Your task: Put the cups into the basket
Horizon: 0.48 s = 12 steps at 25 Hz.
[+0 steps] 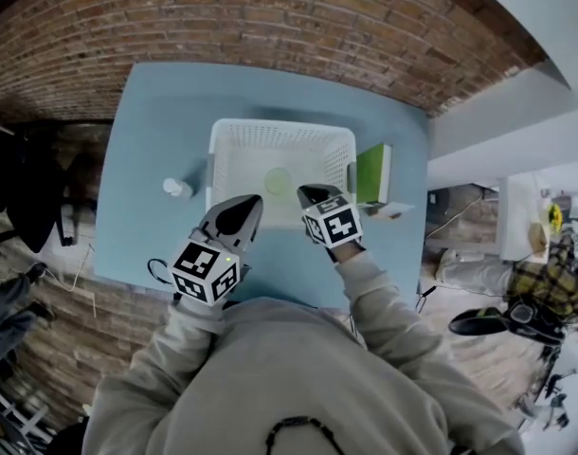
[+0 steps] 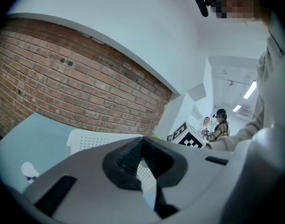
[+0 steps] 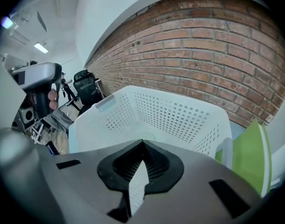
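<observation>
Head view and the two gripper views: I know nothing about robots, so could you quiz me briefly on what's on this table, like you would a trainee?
1. True or false: the right gripper holds a cup.
2. How many cups can be seen in the white perforated plastic basket? A) none B) one C) three
3. In the head view, what sits on the light blue table to the left of the basket?
Key: 1. False: its jaws are shut with nothing between them. 2. B: one pale green round cup. 3. A small white bottle.
</observation>
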Motion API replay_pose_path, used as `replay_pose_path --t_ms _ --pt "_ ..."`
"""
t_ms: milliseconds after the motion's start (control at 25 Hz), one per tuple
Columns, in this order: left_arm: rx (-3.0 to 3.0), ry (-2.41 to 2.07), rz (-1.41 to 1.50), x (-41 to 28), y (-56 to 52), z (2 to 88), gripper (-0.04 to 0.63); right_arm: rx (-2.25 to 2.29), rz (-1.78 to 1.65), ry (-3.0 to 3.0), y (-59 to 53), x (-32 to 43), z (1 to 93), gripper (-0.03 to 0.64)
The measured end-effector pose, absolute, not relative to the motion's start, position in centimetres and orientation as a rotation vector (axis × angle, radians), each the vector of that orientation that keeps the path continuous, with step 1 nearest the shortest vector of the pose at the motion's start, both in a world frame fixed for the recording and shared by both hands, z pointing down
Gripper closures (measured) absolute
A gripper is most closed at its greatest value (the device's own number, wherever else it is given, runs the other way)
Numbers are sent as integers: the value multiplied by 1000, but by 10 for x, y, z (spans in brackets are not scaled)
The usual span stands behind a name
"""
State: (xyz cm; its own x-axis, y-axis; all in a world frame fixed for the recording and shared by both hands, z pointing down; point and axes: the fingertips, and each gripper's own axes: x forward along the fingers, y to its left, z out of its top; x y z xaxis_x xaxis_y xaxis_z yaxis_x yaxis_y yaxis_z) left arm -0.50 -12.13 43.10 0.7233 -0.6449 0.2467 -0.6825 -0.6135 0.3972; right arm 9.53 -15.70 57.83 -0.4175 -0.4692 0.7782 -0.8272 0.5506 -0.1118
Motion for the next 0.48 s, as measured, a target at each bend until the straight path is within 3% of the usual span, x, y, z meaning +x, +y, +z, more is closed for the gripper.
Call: replay_pose_path --t_ms 480 --pt "2524 -1028 85 13 -81 398 597 1102 621 -2191 -119 105 524 604"
